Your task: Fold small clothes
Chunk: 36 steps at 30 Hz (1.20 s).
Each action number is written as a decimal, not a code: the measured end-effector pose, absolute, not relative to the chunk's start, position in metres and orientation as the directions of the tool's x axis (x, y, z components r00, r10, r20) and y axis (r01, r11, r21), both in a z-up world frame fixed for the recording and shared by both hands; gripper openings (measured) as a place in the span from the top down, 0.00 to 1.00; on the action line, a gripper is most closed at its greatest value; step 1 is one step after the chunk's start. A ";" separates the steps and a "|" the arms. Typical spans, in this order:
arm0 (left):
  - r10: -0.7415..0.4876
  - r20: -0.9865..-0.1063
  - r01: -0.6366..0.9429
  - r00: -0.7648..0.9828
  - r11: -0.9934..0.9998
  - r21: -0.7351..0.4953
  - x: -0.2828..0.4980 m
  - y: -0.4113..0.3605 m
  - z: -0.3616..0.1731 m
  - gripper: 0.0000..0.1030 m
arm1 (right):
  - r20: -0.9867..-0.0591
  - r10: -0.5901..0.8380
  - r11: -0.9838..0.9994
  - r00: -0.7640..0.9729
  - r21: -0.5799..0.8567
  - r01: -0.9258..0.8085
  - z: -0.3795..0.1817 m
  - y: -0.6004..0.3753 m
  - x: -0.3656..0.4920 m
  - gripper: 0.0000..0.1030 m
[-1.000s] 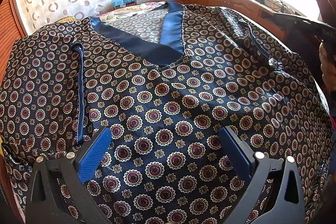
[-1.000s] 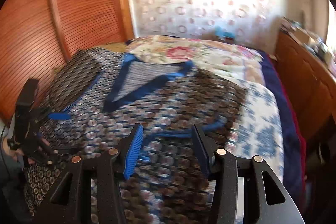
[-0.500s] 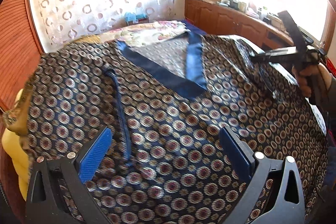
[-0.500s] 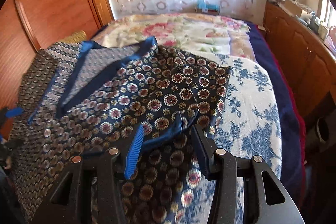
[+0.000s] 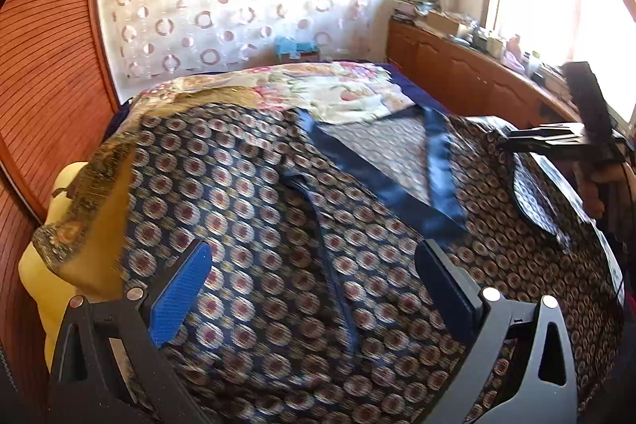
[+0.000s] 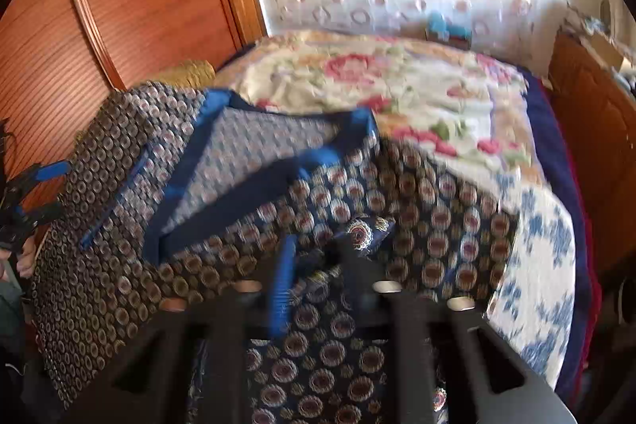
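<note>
1. Mostly, both views show one dark blue shirt with round red and gold medallions, spread over a bed that has a flowery cover.
2. Its bright blue V-shaped collar lies open toward the far end of the bed, and the paler inside of the cloth shows within the V.
3. The left gripper is above the front of the shirt with its jaws wide apart; nothing is between them, and the blue pad on the left finger is free of the cloth.
4. The right gripper is at the right part of the shirt, and a bunched fold of the cloth sits between its two fingers. This picture is blurred, so it seems to be clenched on the fold, with the jaws half closed.
5. In the left wrist view the right gripper appears at the right edge, held by a hand, and the shirt edge looks raised under it.
6. In the right wrist view the left gripper is small at the left edge, near the left sleeve area.
7. A thin blue strap or seam runs down the front of the shirt.
8. A yellow pillow lies beside the left side of the bed, next to a wooden wall panel.
9. A curtain with ring patterns hangs behind the bed, and a wooden cabinet stands at the right under a bright window.
</note>
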State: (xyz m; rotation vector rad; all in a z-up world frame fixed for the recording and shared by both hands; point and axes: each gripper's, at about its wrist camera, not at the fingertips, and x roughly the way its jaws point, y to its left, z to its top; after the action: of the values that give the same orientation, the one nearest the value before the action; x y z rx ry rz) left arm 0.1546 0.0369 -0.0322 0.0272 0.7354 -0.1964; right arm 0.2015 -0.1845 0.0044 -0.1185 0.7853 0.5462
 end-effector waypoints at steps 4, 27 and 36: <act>-0.143 -0.666 0.153 0.732 0.987 -0.044 0.165 0.058 -0.029 0.01 | -0.671 0.349 0.897 0.654 0.039 -0.440 0.008 -0.203 0.199 0.36; -0.104 -0.700 0.057 0.707 0.994 -0.090 0.234 0.131 -0.034 0.41 | -0.731 0.151 0.969 0.666 -0.025 -0.247 -0.041 -0.243 0.238 0.31; -0.124 -0.718 0.048 0.685 0.991 -0.125 0.257 0.135 -0.039 0.51 | -0.737 0.157 0.966 0.658 -0.024 -0.257 -0.041 -0.242 0.239 0.24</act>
State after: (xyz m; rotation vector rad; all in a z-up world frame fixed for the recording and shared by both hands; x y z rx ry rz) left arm 0.2565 0.1346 -0.0392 -0.0989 0.8103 -0.0962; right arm 0.2392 -0.2420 -0.0412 -0.1300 0.8203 0.2355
